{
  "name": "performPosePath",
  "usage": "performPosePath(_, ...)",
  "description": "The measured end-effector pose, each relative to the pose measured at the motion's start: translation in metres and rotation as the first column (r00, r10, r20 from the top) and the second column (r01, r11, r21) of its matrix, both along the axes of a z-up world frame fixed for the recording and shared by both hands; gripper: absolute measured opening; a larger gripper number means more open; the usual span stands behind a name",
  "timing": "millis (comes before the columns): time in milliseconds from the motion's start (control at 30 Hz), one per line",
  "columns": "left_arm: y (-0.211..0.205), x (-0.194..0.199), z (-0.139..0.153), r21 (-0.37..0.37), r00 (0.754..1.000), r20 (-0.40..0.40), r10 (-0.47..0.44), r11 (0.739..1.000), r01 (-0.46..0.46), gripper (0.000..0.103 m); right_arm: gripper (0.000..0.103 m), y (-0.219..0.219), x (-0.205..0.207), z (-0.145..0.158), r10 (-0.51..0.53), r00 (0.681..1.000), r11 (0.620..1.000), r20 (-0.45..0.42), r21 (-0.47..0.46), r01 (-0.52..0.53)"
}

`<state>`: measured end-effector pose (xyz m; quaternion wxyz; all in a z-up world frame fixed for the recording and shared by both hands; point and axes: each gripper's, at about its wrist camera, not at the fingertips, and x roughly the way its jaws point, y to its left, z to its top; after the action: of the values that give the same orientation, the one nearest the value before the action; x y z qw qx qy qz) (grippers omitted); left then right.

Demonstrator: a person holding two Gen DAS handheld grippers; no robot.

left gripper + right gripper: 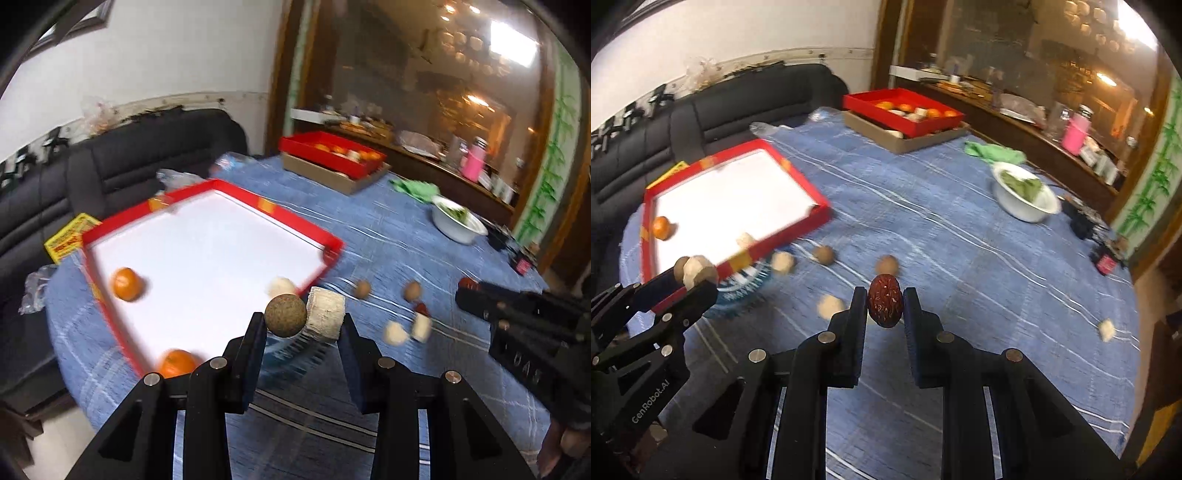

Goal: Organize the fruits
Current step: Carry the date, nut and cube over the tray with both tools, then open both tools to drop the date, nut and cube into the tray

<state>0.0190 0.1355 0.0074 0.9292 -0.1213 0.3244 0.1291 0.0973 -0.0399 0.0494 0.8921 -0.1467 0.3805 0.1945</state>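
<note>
- Over blue plaid tablecloth [960, 229], both black two-finger grippers up off the table, each w/ a load.
- Left gripper [304, 321]: jaws narrowed onto two things side by side – round brown speckled ball-shaped fruit [285, 315] vs left finger, pale cream ribbed cylindrical chunk [325, 314] vs right finger. Both held clear of the cloth, just off near corner of big tray. Same pair shows in right wrist view at far left.
- Right gripper [885, 306]: jaws pinched on dark red wrinkled date [885, 302], upright between the pads, above the cloth.
- Large red-rimmed, white-floored shallow tray [325, 236] on left part of table. Inside: two oranges – one [126, 283] near left wall, one [176, 362] at near corner – plus pale cream lump [281, 286] by right-hand wall.
- Loose on cloth, right of tray: two small brown round fruits [824, 254] [887, 265], a few pale cream lumps [783, 262] [831, 305], one more lump [1107, 329] well apart at right edge. Small dark red bit [421, 307] near a lump – blurred, can't ID.
- Far end of table: smaller red tray [905, 110] sits atop brown cardboard box [886, 136], w/ oranges + pale pieces in it.
- White bowl w/ green leaves [1025, 201] at right; green cloth [993, 152] just beyond it.
- Black sofa [738, 103] behind the table; yellow printed packet [70, 236] just beside tray's far-left edge.
- Motion blur on much of the left wrist view.
</note>
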Motion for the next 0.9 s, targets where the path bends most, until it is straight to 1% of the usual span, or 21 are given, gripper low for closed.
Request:
performPosePath(100,0.023,-0.001,0.004,0.012,0.997,0.004,0.073,0.997,-0.073,0.037,0.018,0.022,0.001,-0.001,0.055,0.998,0.998,-0.013,0.038,-0.054)
performPosePath(233,0.06,-0.002,0.005,0.02,0.982,-0.006,0.189,0.982,-0.188,0.037,0.018,0.049,0.0,0.0,0.126,0.992,0.988,-0.024,0.094,-0.123)
performPosePath(400,0.093,0.003,0.0,0.039,0.96,-0.033,0.278,0.96,-0.276,0.037,0.019,0.086,0.009,-0.002,0.221,0.974,0.955,-0.05,0.212,-0.205)
performPosePath(533,0.113,0.014,-0.001,0.051,0.951,-0.047,0.306,0.952,-0.303,0.037,0.019,0.117,0.017,-0.006,0.259,0.965,0.944,-0.046,0.222,-0.242)
performPosePath(633,0.124,0.026,0.0,0.063,0.947,-0.052,0.317,0.947,-0.314,0.037,0.019,0.135,0.032,-0.015,0.259,0.963,0.943,-0.074,0.236,-0.236)
performPosePath(700,0.132,0.035,0.0,0.057,0.942,-0.058,0.331,0.943,-0.328,0.037,0.019,0.142,0.04,-0.02,0.253,0.964,0.945,-0.086,0.236,-0.227)
performPosePath(767,0.139,0.047,-0.001,0.08,0.937,-0.063,0.343,0.938,-0.337,0.037,0.019,0.15,0.048,-0.025,0.255,0.962,0.945,-0.099,0.236,-0.226)
performPosePath(833,0.145,0.056,-0.004,0.079,0.933,-0.081,0.352,0.935,-0.346,0.037,0.019,0.154,0.054,-0.031,0.252,0.962,0.948,-0.108,0.229,-0.223)
performPosePath(900,0.149,0.064,-0.006,0.095,0.925,-0.093,0.368,0.928,-0.359,0.037,0.019,0.155,0.058,-0.035,0.246,0.962,0.949,-0.117,0.229,-0.215)
